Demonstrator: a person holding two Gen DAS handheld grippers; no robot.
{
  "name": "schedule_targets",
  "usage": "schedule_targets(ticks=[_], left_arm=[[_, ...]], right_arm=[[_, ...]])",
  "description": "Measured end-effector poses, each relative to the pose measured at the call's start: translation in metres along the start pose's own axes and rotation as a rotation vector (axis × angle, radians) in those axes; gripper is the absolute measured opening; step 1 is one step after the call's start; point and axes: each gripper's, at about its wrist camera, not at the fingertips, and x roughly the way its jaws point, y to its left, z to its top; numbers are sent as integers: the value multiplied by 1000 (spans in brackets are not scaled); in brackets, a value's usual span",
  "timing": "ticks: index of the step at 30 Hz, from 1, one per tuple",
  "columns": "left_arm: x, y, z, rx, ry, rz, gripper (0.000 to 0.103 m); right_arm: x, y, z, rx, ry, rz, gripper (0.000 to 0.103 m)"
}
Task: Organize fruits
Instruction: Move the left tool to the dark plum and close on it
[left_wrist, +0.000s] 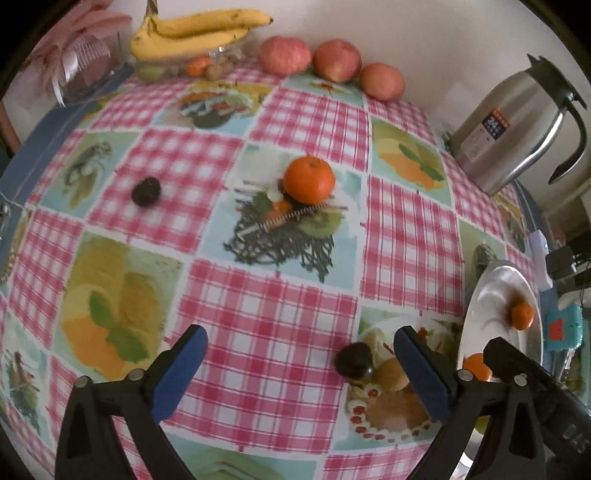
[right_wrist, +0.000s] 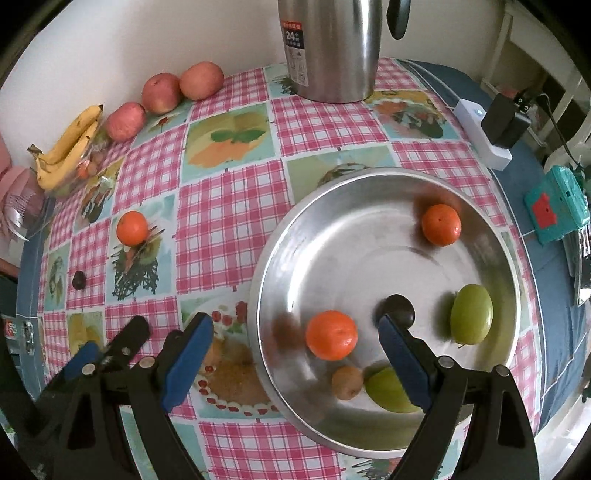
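My left gripper (left_wrist: 299, 343) hangs open over the checked tablecloth, nothing between its fingers. A dark fruit (left_wrist: 354, 360) and a brown fruit (left_wrist: 391, 374) lie just inside its right finger. Further off lie a tangerine (left_wrist: 309, 179) and another dark fruit (left_wrist: 146, 191). My right gripper (right_wrist: 295, 332) is open above the near-left rim of the steel plate (right_wrist: 369, 258). One tangerine (right_wrist: 331, 334) on the plate sits between its fingers, untouched. The plate also holds a second tangerine (right_wrist: 441, 224), a dark fruit (right_wrist: 397, 308), two green fruits (right_wrist: 471, 313) and a small brown fruit (right_wrist: 347, 382).
Three apples (left_wrist: 337, 59) and a bunch of bananas (left_wrist: 192, 31) line the wall at the back. A steel thermos jug (right_wrist: 328, 48) stands behind the plate. A power strip with a charger (right_wrist: 484, 136) and a teal box (right_wrist: 556, 205) lie at the right edge.
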Motion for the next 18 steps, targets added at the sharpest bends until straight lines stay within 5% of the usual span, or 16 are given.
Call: schedule_targets(ticks=[18], left_arm=[[18,-25,-7,21,74,-75,52]], right_arm=[[-2,0,-1,9,-5,20,91]])
